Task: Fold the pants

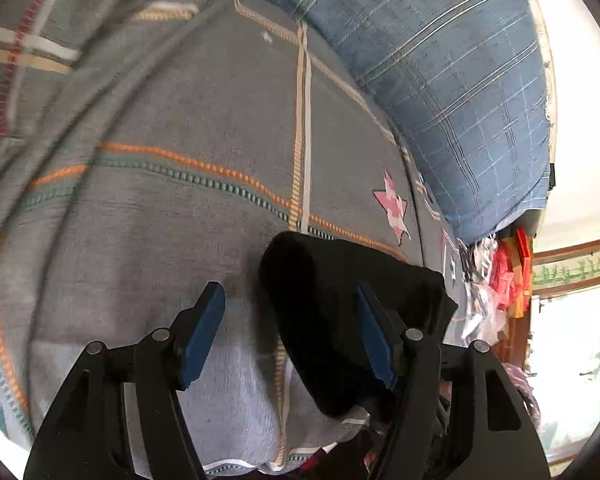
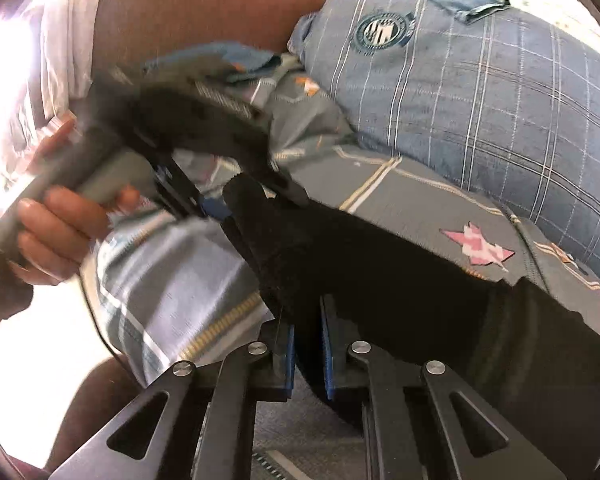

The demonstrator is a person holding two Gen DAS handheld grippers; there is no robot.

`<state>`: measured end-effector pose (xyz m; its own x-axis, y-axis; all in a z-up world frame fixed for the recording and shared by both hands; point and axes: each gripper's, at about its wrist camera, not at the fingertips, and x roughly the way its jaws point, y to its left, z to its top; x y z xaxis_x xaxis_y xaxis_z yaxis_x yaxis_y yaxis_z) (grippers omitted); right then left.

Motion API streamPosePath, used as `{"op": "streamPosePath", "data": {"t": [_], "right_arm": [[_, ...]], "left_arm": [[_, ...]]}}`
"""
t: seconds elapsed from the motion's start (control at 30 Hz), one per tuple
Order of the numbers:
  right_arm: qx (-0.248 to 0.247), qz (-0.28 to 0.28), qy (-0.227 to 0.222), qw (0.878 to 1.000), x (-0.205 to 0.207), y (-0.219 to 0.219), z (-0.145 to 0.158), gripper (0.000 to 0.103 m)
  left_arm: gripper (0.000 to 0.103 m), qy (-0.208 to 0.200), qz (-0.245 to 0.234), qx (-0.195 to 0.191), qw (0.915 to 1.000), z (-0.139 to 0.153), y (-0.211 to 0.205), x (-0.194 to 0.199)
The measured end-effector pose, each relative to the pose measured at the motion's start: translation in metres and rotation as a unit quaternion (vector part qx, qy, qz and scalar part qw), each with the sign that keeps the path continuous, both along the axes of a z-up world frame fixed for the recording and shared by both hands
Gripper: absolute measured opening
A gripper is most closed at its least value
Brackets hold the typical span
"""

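Observation:
The black pants (image 1: 340,312) lie on a grey patterned bedspread (image 1: 180,216). In the left wrist view my left gripper (image 1: 288,332) is open, its blue pads wide apart; the end of the pants lies between them, nearer the right pad. In the right wrist view the pants (image 2: 400,280) stretch from lower right to upper left. My right gripper (image 2: 306,344) has its blue pads close together on a fold of the pants. The left gripper (image 2: 220,208), blurred, shows there at the pants' far end, held by a hand (image 2: 60,228).
A blue checked pillow (image 1: 460,80) lies along the far side of the bed and also shows in the right wrist view (image 2: 480,92). A brown headboard (image 2: 188,16) stands behind. Red items (image 1: 508,280) hang at the right by a window.

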<state>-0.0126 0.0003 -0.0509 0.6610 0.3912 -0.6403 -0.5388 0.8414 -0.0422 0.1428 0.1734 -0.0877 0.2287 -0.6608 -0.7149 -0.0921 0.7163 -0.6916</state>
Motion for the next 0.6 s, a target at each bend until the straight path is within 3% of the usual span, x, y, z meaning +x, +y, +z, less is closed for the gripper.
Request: {"op": "streamPosePath", "data": {"t": [0.13, 0.2, 0.27, 0.3, 0.43, 0.6], "right_arm": [[0.016, -0.001, 0.017, 1.000, -0.001, -0.005, 0.001, 0.010], [0.025, -0.003, 0.023, 0.999, 0.000, -0.007, 0.001, 0.010], [0.047, -0.008, 0.029, 0.998, -0.001, -0.012, 0.004, 0.010], [0.058, -0.010, 0.033, 0.998, 0.000, -0.017, 0.006, 0.010], [0.126, -0.031, 0.039, 0.991, -0.004, -0.047, 0.021, 0.010], [0.201, -0.067, 0.045, 0.976, -0.013, -0.097, 0.035, 0.010]], "left_arm": [[0.067, 0.013, -0.032, -0.090, 0.9953, -0.006, -0.019, 0.000], [0.051, -0.019, -0.029, -0.079, 0.9963, 0.008, -0.026, -0.007], [0.021, -0.041, -0.026, -0.062, 0.9969, 0.021, -0.033, -0.014], [0.018, -0.045, -0.023, -0.063, 0.9967, 0.026, -0.034, -0.016], [0.017, -0.070, -0.020, -0.072, 0.9947, 0.053, -0.046, -0.025], [0.017, -0.098, -0.058, -0.080, 0.9903, 0.086, -0.098, -0.030]]}}
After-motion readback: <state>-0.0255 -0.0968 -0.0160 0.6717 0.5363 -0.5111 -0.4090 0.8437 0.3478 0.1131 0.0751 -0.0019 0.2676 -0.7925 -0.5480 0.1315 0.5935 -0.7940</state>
